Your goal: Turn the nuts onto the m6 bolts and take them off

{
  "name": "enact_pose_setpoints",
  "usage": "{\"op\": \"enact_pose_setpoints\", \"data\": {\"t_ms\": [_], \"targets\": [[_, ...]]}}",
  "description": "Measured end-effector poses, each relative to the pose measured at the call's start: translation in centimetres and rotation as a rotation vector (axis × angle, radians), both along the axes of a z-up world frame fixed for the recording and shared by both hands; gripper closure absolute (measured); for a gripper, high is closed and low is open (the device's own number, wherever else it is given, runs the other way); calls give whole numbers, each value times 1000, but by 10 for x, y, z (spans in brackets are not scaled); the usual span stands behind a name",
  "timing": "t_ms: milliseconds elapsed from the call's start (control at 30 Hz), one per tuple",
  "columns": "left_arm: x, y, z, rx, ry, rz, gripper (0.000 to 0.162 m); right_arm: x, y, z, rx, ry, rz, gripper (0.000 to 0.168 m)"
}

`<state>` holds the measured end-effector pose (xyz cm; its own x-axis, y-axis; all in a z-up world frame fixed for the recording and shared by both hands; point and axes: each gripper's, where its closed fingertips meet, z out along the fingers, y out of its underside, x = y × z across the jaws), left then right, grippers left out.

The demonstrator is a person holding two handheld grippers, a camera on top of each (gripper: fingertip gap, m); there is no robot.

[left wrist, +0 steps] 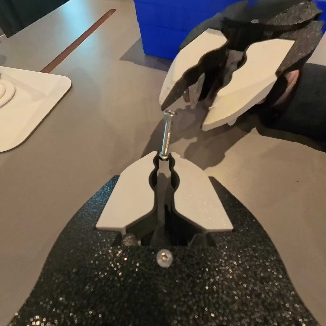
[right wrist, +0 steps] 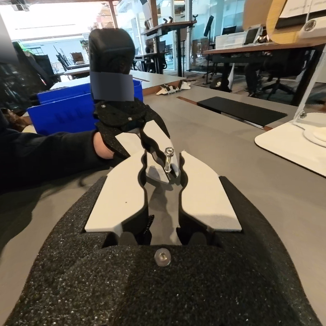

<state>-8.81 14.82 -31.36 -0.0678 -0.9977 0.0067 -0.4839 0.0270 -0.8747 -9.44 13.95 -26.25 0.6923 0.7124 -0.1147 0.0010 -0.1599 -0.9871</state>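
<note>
**Bolt held by its nut, head pointing at the open right gripper**

The left gripper (left wrist: pixel 163 156) is closed on the nut (left wrist: pixel 163 157), pinched at the very tips of its two pale fingers. The bolt (left wrist: pixel 167 134) is threaded through that nut and sticks straight out beyond the fingertips, clear of the grey table (left wrist: pixel 88 141). Its long axis runs along the gripper's own line, away from the left wrist camera, and its round socket head (left wrist: pixel 170 113) is the far end. How far the thread end passes through the nut behind the fingertips I cannot tell.

The right gripper (left wrist: pixel 183 117) stands just past that head and slightly to the right in the left wrist view, its fingers spread with nothing between them. Its dark near fingertip (left wrist: pixel 166 104) sits just above the head; whether the two touch is not clear. In the right wrist view the same bolt (right wrist: pixel 168 160) appears between the tips of the open fingers, head toward the camera, though it lies beyond them rather than inside the grip.

So the coming move likely belongs to the right gripper: slide forward along the bolt's axis, close on the head, then twist. The right gripper is angled down toward the table from the far right; the left is roughly level. A blue bin (left wrist: pixel 158 26) and a white base plate (left wrist: pixel 31 105) stand well apart.
</note>
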Motion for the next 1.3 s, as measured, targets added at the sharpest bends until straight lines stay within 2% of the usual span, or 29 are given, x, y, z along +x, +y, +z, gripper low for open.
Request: {"op": "enact_pose_setpoints", "data": {"t_ms": [67,133,167,467,600,767,967,1300], "targets": [[0,0,0,1,0,0,152,-2,-2,0,1,3,19,137],[0,0,0,1,-1,2,152,-6,-10,1,-4,16,88,155],[0,0,0,0,0,2,152,-7,-12,2,-8,24,106,158],[0,0,-1,6,5,4,152,2,0,1,56,-58,-28,141],[0,1,0,2,-2,5,152,1,-1,1,53,-54,-15,143],[0,1,2,-1,-13,8,152,-1,-8,0,43,-49,37,162],[0,-1,0,4,0,-4,152,2,0,0,82,-94,-39,144],[0,-1,-1,7,5,-8,152,0,-1,-1,71,-95,-24,147]]}}
